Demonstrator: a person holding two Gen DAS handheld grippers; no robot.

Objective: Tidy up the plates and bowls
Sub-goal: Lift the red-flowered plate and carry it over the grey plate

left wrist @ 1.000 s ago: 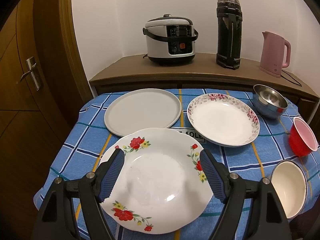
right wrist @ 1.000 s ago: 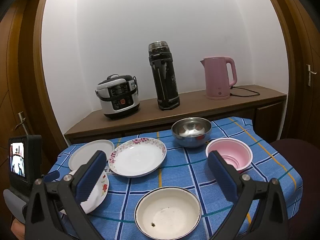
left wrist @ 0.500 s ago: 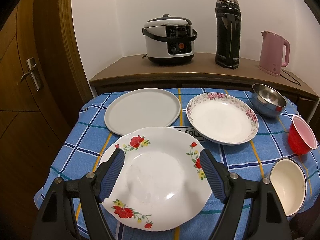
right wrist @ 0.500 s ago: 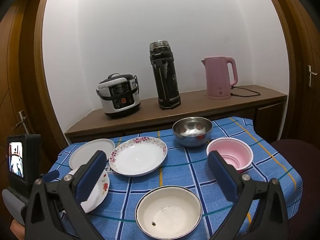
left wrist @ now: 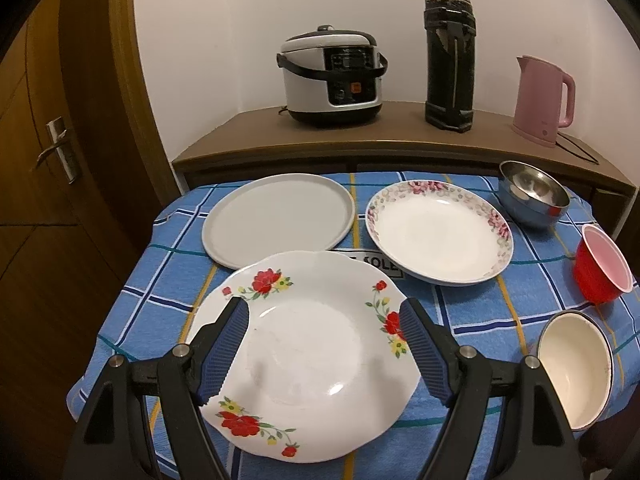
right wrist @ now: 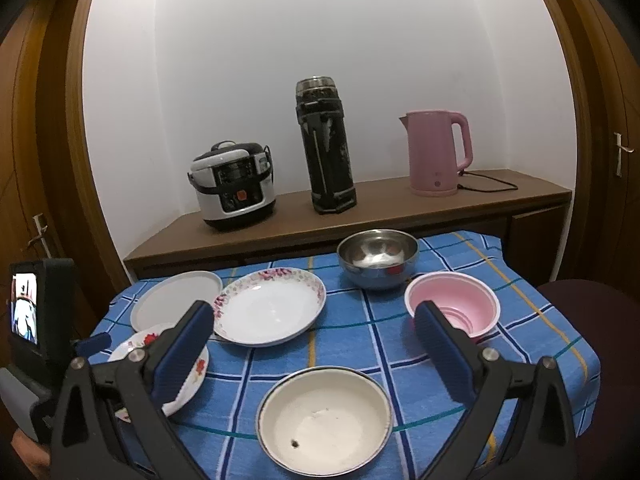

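A white plate with red flowers (left wrist: 308, 356) lies at the table's near left; my open left gripper (left wrist: 324, 344) hovers over it, jaws wide. Behind it lie a plain grey plate (left wrist: 278, 218) and a white plate with a pink floral rim (left wrist: 438, 232). My open right gripper (right wrist: 314, 352) hangs above a cream enamel bowl (right wrist: 324, 420). A pink bowl (right wrist: 452, 308) with a red outside and a steel bowl (right wrist: 376, 256) stand at the right. The flowered plate (right wrist: 192, 376) and the left gripper's body (right wrist: 36, 320) show at the left of the right wrist view.
The table has a blue checked cloth (left wrist: 460, 304). Behind it a wooden sideboard (left wrist: 400, 136) carries a rice cooker (left wrist: 332, 76), a black thermos (left wrist: 450, 60) and a pink kettle (left wrist: 542, 100). Wooden doors stand at left (left wrist: 48, 160) and right (right wrist: 616, 160).
The left gripper has drifted slightly; the plates sit a little higher in its view. The right gripper has barely moved. Both stay open.
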